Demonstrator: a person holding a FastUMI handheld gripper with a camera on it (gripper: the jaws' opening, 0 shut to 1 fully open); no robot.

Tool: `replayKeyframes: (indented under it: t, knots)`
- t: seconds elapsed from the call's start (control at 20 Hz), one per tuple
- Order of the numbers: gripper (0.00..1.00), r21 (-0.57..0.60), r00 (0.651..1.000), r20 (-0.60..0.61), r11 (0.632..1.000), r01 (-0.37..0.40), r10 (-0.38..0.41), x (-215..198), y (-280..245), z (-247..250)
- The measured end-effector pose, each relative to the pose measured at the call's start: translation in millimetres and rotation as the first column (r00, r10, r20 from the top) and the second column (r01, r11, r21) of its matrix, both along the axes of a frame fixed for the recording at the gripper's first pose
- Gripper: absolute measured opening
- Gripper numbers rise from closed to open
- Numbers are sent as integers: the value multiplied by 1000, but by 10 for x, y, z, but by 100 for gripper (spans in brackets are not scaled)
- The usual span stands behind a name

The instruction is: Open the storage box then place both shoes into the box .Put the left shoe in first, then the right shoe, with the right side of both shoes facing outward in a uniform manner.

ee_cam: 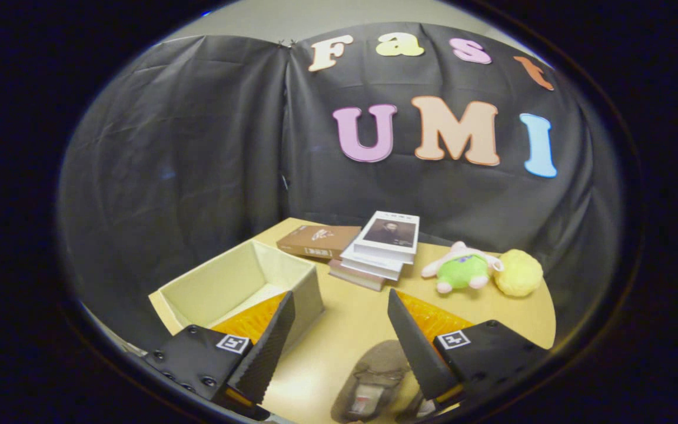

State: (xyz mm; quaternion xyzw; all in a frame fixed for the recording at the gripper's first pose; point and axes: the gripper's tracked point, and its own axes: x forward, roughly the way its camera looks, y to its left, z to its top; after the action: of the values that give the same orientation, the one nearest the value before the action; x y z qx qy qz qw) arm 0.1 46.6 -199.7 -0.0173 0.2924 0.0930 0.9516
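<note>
The cream storage box (239,282) stands open on the table, just ahead of my left finger, with nothing visible inside it. My gripper (342,309) is open, held above the table with bare tabletop between its fingers. A grey shoe (374,380) lies on the table under the fingers, close beside the right finger. A second shoe (418,407) peeks out beneath the right finger, mostly hidden.
A stack of books (377,250) and a brown book (318,240) lie beyond the box. A green and pink plush toy (462,270) and a yellow fluffy ball (518,272) sit beyond the right finger. The tan table (351,318) ends at the black cloth wall.
</note>
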Motion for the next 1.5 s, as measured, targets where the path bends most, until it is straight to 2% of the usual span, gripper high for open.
replayKeyframes:
  t: [0.45,0.7,0.95,1.15,1.5]
  knots:
    - [100,-15,983,-170,997,70,-71,-419,-698,-656]
    - [100,-19,962,-268,998,57,-59,-631,-830,-1045]
    - [99,-15,929,-369,1000,7,-12,-882,-772,-1320]
    - [79,-18,887,-462,1000,-1,-8,-1091,-761,-1628]
    - [43,-15,829,-557,998,54,-53,-1214,-769,-1812]
